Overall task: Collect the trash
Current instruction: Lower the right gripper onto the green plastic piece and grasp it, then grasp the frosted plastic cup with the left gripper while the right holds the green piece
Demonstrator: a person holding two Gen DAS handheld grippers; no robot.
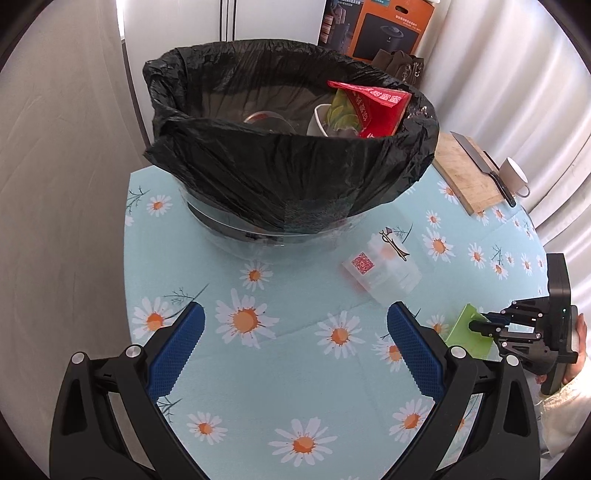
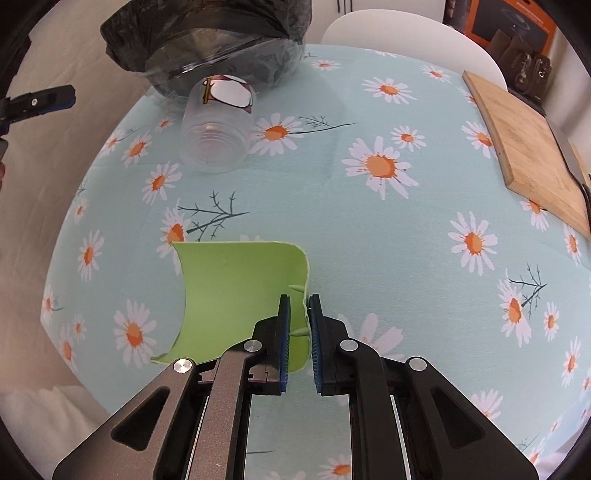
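Observation:
A bin lined with a black bag (image 1: 288, 162) stands at the table's far side and holds a red packet (image 1: 373, 107) and other trash; its lower part shows in the right wrist view (image 2: 221, 48). A clear plastic cup (image 1: 380, 267) lies on its side on the cloth, also in the right wrist view (image 2: 218, 129). My right gripper (image 2: 299, 328) is shut on the edge of a curled green sheet (image 2: 236, 299), seen from the left view (image 1: 469, 328) at the right. My left gripper (image 1: 295, 347) is open and empty above the cloth, short of the bin.
A daisy-print blue tablecloth (image 2: 406, 240) covers the round table. A wooden cutting board (image 2: 528, 147) with a knife (image 1: 484, 162) and a white mug (image 1: 515, 177) sit at the far right. An orange box (image 1: 384, 26) and curtains stand behind.

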